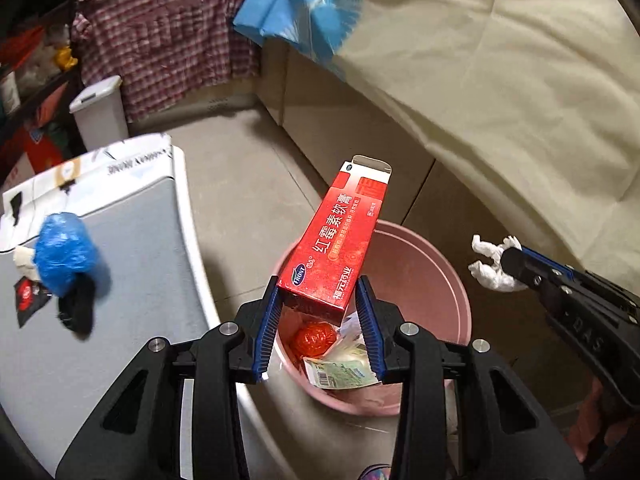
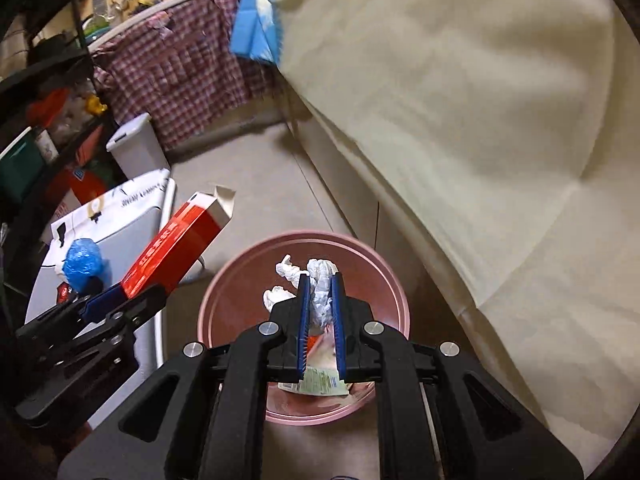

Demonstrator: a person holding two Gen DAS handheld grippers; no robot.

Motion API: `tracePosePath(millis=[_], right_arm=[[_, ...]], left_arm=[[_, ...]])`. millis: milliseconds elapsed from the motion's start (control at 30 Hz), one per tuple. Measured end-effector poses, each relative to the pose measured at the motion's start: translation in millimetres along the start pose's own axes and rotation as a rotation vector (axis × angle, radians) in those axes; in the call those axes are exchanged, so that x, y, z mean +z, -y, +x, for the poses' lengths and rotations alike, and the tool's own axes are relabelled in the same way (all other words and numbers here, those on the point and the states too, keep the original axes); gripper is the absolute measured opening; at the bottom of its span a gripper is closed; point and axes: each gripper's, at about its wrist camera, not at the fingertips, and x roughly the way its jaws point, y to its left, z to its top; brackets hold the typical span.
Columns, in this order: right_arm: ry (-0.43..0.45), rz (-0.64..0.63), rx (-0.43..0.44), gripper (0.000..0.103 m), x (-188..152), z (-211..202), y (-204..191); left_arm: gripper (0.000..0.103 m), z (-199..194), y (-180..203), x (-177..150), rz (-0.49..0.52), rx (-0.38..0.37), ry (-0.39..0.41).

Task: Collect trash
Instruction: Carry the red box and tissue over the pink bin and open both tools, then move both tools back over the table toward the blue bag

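1. While both pairs of tongs hang above the pink bin (image 1: pixel 436 264), the left tongs (image 1: pixel 318 312) are clamped on the lower end of a red carton (image 1: pixel 340 240), their blue pads pressing its two narrow sides.
2. That carton, an ointment box with an open white flap at its far end, tilts up and away from the tongs, its held end over the near rim of the bin.
3. The right tongs (image 2: pixel 320 300) are nearly shut on a crumpled white tissue (image 2: pixel 320 280), which bulges out past the tips and hangs over the bin's open mouth.
4. Inside the bin lie a round red wrapper (image 1: pixel 314 338) and a pale printed packet (image 1: pixel 340 372).
5. Left of the bin is a low grey counter (image 1: pixel 132 240) carrying a scrunched blue plastic bag (image 1: pixel 64 252), a black scrap and a small white wad, all apparently trash yet to be gathered.
6. Handling, as a judgement: the carton looks light, hollow and stiff but crushable, so a grip across its narrow sides near one end suits it; the tissue is soft and almost weightless, and any pinch holds it.
7. The blue bag looks limp and slippery, best pinched at a bunched fold.
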Motion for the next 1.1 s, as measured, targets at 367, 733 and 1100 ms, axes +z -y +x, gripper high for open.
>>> tracePosePath(millis=[367, 733, 1100], right_arm=[[-0.035, 0.053, -0.008, 0.059, -4.0, 25.9, 13.3], [0.009, 0.023, -0.015, 0.074, -3.2, 7.2, 2.1], [0.170, -0.080, 0.073, 0.087, -4.0, -64.6, -54.9]], left_arm=[[0.059, 31.7, 5.3, 0.8, -0.004, 0.034, -0.096], [0.059, -2.7, 5.0, 6.5, -0.004, 0.075, -0.028], [0.059, -101.2, -33.2, -8.4, -0.004, 0.141, 0.086]])
